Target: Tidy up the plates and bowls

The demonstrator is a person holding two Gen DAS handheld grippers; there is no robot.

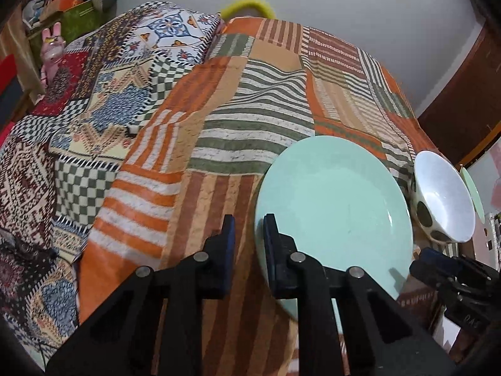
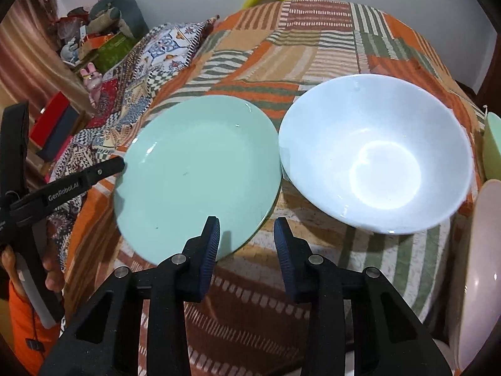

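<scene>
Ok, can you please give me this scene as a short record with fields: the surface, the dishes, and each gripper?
surface: patchwork cloth, striped in orange, green and cream
plate: green plate, empty, lying on the cloth
bowl: white bowl, empty, upright, close beside the plate on its right
left gripper: open, at the plate's left rim, not clamped on it
right gripper: open, by the plate's near edge, nothing between its fingers
stacking: not yet done; the two dishes lie side by side
</scene>
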